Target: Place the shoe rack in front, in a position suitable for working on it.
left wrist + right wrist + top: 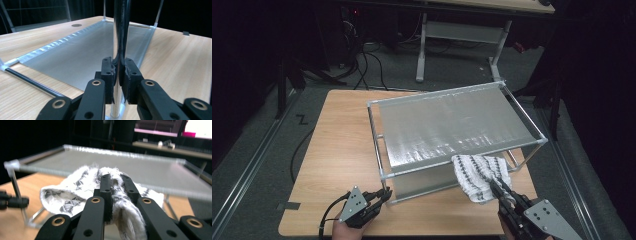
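Wooden counter (332, 150) carries a metal rack (452, 125) with a silvery top shelf, standing right of centre. In the high view, a white cloth with dark pattern (479, 175) lies draped over the rack's front rail at about 4 o'clock from the shelf centre, partly on the shelf edge and partly hanging toward the counter.

The left gripper (384, 194), at 7 o'clock, is clamped on the rack's near corner post (117, 50); its own view shows both pads pressed against the shiny tube. The right gripper (502, 192), at 5 o'clock, is closed on a bunched fold of the cloth, which bulges around the jaws in its own view.

Judged step: wiping the shelf with the cloth while the rack is steadied.

- Keep the left grip firm on the post so the light frame does not slide.
- Press the cloth flat onto the shelf surface.
- Sweep in straight, overlapping passes from the near rail toward 12 o'clock.
- Avoid snagging the cloth on corner joints.
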Demonstrator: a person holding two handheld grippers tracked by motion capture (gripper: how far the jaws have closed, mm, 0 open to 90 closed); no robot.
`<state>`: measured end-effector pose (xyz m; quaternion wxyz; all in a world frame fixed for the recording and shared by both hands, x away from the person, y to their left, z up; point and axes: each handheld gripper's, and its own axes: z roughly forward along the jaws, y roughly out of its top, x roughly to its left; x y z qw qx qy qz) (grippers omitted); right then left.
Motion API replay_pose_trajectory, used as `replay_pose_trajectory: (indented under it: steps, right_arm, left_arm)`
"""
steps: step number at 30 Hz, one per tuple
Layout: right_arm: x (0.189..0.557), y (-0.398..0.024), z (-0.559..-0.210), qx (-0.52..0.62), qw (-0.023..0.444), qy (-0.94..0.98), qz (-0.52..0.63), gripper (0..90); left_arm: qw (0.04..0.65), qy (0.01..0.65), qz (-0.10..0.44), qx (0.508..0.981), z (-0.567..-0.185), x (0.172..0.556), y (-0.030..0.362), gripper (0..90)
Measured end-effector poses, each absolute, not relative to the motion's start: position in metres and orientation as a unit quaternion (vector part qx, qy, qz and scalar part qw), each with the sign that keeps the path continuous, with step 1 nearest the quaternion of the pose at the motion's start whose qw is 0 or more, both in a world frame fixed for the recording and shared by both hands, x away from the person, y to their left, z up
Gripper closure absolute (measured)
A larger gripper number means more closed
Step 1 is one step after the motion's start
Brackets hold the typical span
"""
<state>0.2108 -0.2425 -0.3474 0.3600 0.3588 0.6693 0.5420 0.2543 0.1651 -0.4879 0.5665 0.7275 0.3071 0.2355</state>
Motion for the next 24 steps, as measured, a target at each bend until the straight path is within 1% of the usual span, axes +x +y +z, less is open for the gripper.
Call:
replay_pose_trajectory:
  steps: [6,11,13,14,16,17,18,21,24]
  right_arm:
    - [0.226,-0.252,-0.388,0.397,0.327,0.692,0.507,81.9]
    - [0.255,-0.258,-0.429,0.431,0.297,0.714,0.465,81.9]
    - [0.259,-0.259,-0.433,0.435,0.294,0.714,0.463,81.8]
    - [0.266,-0.261,-0.443,0.441,0.293,0.718,0.452,81.7]
    - [0.267,-0.261,-0.446,0.443,0.287,0.723,0.447,81.5]
    - [0.269,-0.262,-0.46,0.452,0.271,0.735,0.426,81.1]
    - [0.269,-0.263,-0.465,0.457,0.264,0.738,0.419,80.7]
    - [0.269,-0.269,-0.48,0.48,0.242,0.741,0.402,76.6]
    - [0.271,-0.271,-0.485,0.49,0.227,0.743,0.395,62.7]
  left_arm:
    - [0.565,0.313,0.238,0.725,-0.487,0.259,0.168,80.7]
    - [0.562,0.319,0.243,0.723,-0.485,0.262,0.174,80.7]
    - [0.56,0.323,0.244,0.723,-0.485,0.263,0.177,80.7]
    - [0.554,0.328,0.248,0.724,-0.484,0.265,0.182,80.7]
    - [0.553,0.33,0.25,0.724,-0.483,0.265,0.185,80.7]
    - [0.549,0.334,0.253,0.724,-0.483,0.266,0.192,80.7]
    - [0.546,0.336,0.255,0.724,-0.482,0.266,0.196,80.7]
    - [0.538,0.343,0.261,0.724,-0.481,0.267,0.207,80.6]
    - [0.536,0.35,0.265,0.721,-0.48,0.265,0.216,80.6]
